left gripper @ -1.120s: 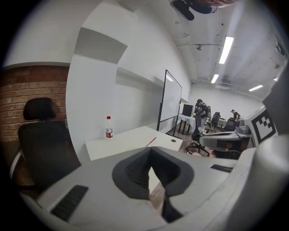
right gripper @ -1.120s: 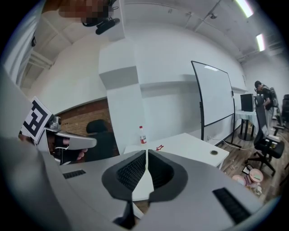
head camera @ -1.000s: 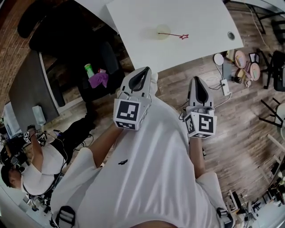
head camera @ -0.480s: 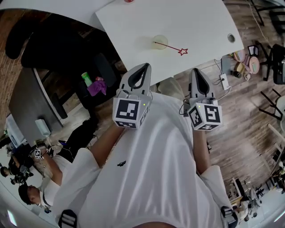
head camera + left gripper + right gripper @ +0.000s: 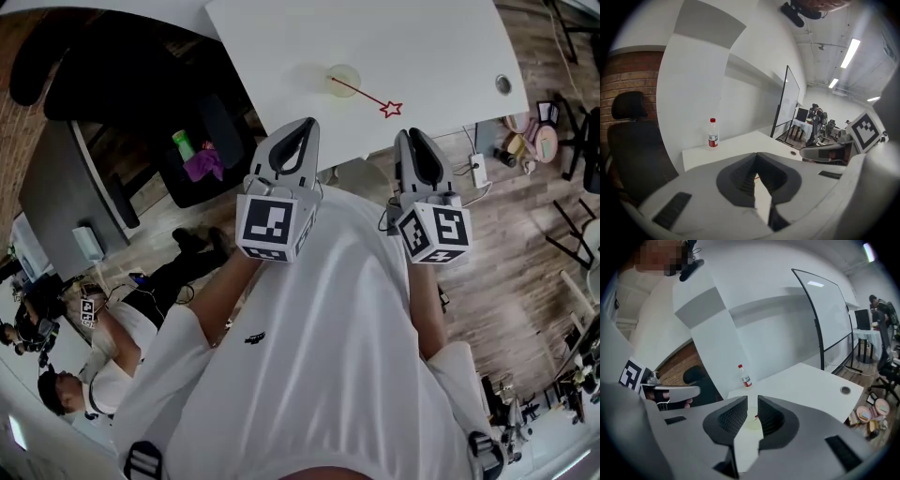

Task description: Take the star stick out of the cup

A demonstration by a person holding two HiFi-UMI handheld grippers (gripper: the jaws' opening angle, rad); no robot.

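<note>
White bench before us bears the cup and its star stick — left tool closed, right tool opening, empty.

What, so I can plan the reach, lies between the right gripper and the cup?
In the head view, only bare table and the star stick leaning out of the cup toward the right gripper, whose jaws are opening with nothing between them.
</note>
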